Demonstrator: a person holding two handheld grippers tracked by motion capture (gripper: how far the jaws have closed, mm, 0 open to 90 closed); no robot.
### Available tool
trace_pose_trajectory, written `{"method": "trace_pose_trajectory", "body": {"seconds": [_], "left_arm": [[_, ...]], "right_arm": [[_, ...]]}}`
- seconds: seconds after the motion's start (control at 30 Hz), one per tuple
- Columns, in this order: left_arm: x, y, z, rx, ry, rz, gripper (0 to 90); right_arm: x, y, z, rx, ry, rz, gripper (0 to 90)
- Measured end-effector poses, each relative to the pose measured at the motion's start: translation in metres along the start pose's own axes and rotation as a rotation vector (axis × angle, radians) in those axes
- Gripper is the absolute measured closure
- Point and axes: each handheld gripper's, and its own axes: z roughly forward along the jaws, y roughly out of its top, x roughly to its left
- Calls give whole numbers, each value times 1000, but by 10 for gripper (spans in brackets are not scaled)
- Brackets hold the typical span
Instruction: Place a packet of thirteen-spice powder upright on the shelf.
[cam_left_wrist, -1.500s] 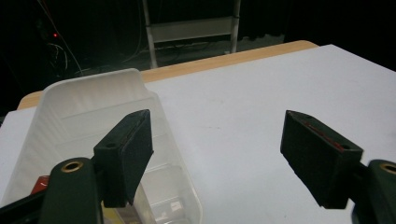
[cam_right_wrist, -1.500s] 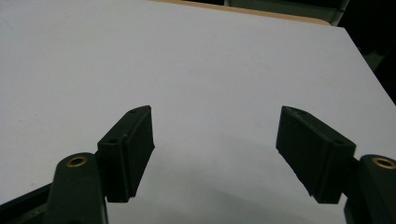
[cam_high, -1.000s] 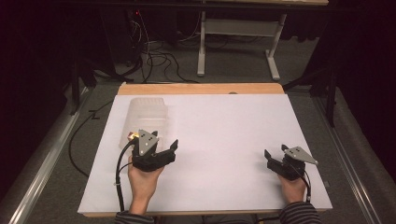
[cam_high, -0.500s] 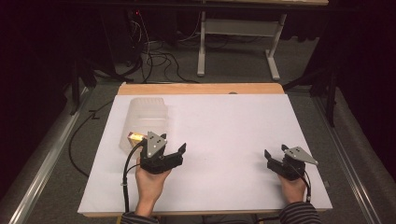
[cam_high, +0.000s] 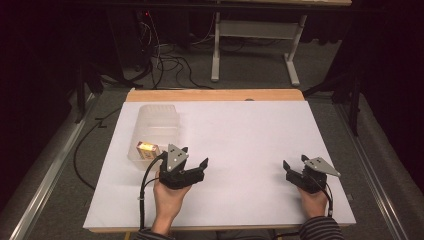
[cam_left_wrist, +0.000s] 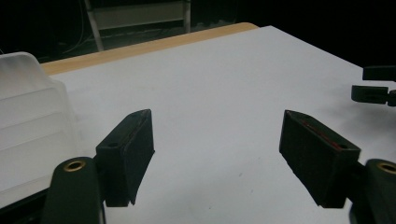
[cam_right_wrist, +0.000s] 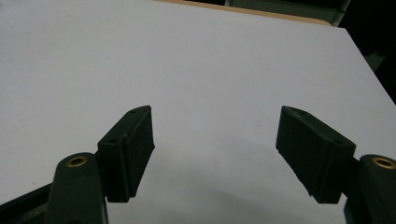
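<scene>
Table (cam_high: 250, 130): white-topped, wooden far edge. Clear plastic bin (cam_high: 152, 127): far-left area of the table, holding a small yellow box (cam_high: 147, 148) at its near end. Left tool (cam_high: 192, 162): released, empty, just right of the bin. Right tool (cam_high: 295, 167): released, empty, near-right.

Clear bin (cam_left_wrist: 28, 126) cut off left

light: overhead lamp brightening the white table (cam_high: 240, 145) | surroundings: lying dark beyond the table | shadows: soft | focus: close-up views blurring slightly
</scene>
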Motion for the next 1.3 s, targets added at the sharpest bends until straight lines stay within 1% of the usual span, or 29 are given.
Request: {"method": "trace_pose_trajectory", "body": {"seconds": [0.2,0.67,0.8,0.97,1.3], "left_arm": [[-5,-1,3,6,-23,3,271],[-17,-5,12,15,-71,-5,272],[-19,-7,15,16,-80,-6,272],[-23,-9,19,26,-96,-7,272],[-29,-15,30,47,-122,-21,272]], "right_arm": [[0,0,0,-1,-1,-2,279],[1,0,0,2,-1,-1,279],[1,0,0,3,0,-5,279],[1,0,0,4,0,-5,280],[1,0,0,7,0,-5,280]]}}
